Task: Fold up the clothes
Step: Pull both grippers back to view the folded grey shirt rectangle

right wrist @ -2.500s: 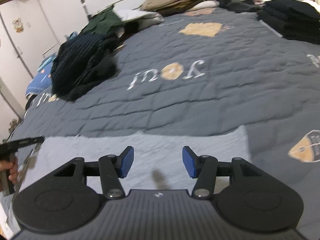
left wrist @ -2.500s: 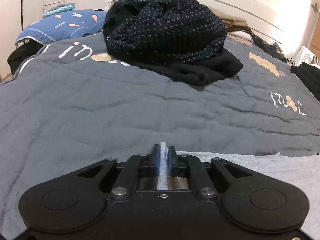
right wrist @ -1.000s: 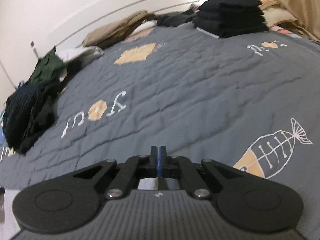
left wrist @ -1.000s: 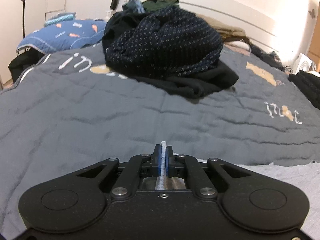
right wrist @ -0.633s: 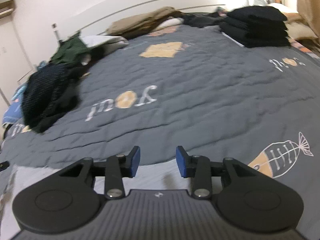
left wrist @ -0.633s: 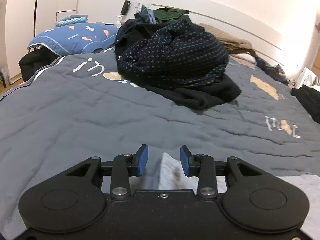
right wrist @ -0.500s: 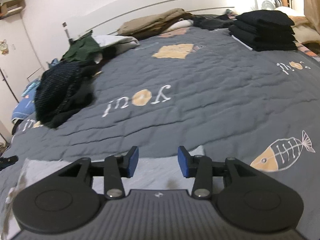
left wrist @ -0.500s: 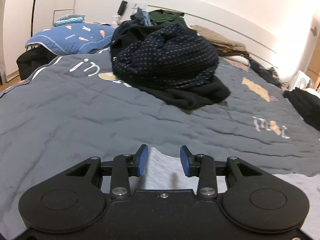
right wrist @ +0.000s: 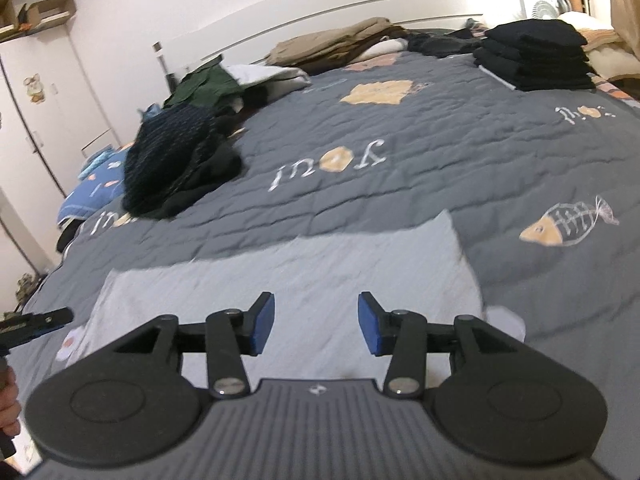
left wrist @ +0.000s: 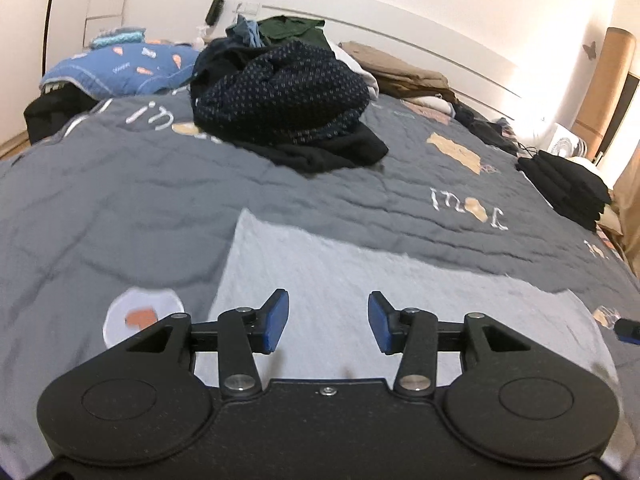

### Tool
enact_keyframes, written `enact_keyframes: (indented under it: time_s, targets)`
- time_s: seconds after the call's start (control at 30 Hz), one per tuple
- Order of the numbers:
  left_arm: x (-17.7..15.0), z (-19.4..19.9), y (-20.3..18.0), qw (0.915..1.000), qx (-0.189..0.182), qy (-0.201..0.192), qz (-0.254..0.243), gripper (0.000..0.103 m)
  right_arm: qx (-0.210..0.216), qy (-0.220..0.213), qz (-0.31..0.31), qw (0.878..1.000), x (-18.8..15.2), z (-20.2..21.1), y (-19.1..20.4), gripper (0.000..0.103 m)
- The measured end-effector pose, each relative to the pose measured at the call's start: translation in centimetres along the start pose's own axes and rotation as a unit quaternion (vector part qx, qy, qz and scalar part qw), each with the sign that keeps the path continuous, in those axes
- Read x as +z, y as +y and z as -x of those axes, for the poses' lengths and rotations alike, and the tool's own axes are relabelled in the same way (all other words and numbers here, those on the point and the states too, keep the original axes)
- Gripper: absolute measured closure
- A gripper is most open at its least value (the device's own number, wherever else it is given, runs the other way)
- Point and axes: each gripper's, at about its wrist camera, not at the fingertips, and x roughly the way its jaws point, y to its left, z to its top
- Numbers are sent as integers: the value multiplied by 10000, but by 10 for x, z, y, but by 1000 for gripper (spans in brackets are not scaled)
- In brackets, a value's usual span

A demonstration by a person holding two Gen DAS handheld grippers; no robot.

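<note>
A light grey garment lies flat on the dark grey quilt, its far edge straight and its corners squared. My left gripper hovers open above the garment's near left part, nothing between its blue pads. In the right wrist view the same garment spreads under my right gripper, which is also open and holds nothing. The left gripper shows at that view's left edge, with a hand below it. The right gripper's tip peeks in at the left view's right edge.
A heap of unfolded dark clothes sits far left on the bed. A stack of folded black clothes stands at the far right. Tan and white garments lie along the headboard. A blue patterned blanket is beyond the quilt's left corner.
Both grippers were shut on the grey garment's edge a second ago. They have opened, let it go, and drawn back and up, so more of the flat garment shows.
</note>
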Motion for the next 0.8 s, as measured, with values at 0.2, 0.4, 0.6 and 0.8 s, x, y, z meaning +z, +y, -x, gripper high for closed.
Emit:
enact_keyframes:
  time_s: [0.2, 0.4, 0.6, 0.8]
  targets:
    - [-23, 22, -13, 9997, -91, 145, -160, 59, -6, 86, 29, 10000, -34, 22, 15, 58]
    - [-42, 44, -19, 9987, -69, 228, -448, 52, -123, 114, 130, 9998, -55, 44, 21, 57]
    - [-65, 61, -24, 9974, -41, 327, -639, 50, -211, 119, 40, 9997, -72, 66, 21, 56]
    - [-91, 75, -36, 9958, -91, 462, -781, 48, -198, 221, 107, 9995, -96, 77, 28, 55]
